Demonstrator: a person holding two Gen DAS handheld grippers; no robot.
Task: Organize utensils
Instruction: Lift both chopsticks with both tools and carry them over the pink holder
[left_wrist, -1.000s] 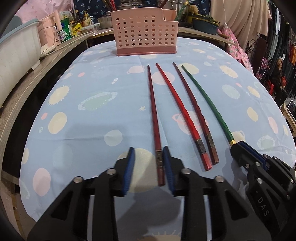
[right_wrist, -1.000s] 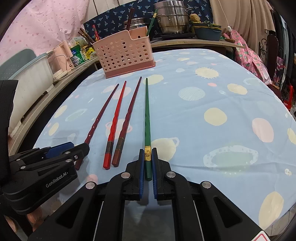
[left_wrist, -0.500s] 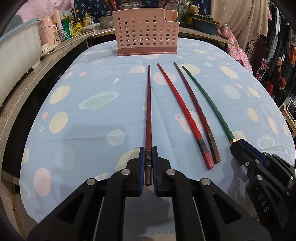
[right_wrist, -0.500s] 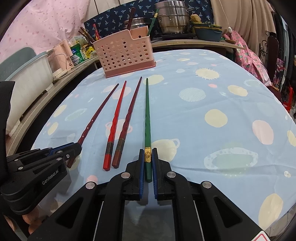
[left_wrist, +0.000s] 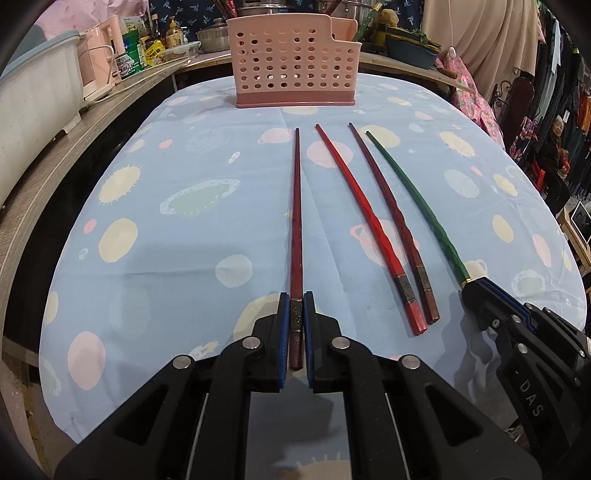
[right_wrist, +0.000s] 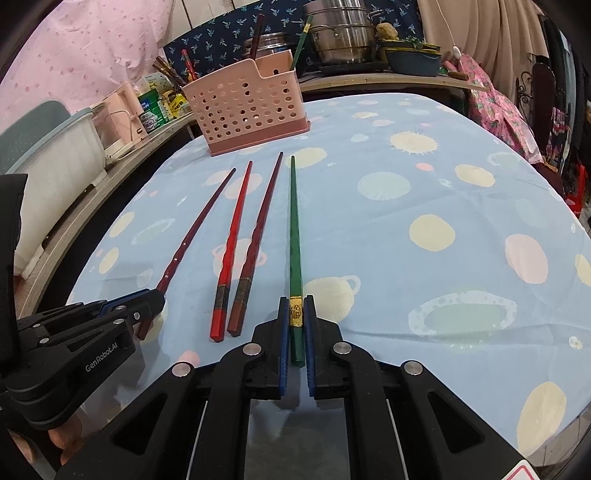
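While both tools grip a chopstick apiece, the other two sticks lie loose between them on the worktop (left_wrist: 155, 258), which is covered by a pale blue cloth with round pastel shapes. The left tool (left_wrist: 296, 314) has its blue pads pressed against the banded butt end of the dark red chopstick (left_wrist: 296, 221), which runs straight ahead toward the pink basket (left_wrist: 293, 62). The right tool (right_wrist: 296, 317) is clamped the same way on the green chopstick (right_wrist: 294, 229), just at its gold band (the stick's thick end pokes back between the pads). Whether either held stick rests on the cloth or is slightly raised, I cannot tell.

Between the two held sticks lie the bright red chopstick (right_wrist: 232, 243) and the brown chopstick (right_wrist: 258, 236), side by side and nearly touching at their thick ends, tips pointing toward the basket. The perforated basket stands upright at the far end of the cloth, well apart from the chopstick tips. In the right wrist view a few other chopsticks stand up out of it. Behind it sit steel pots (right_wrist: 343, 33) on a wooden ledge.
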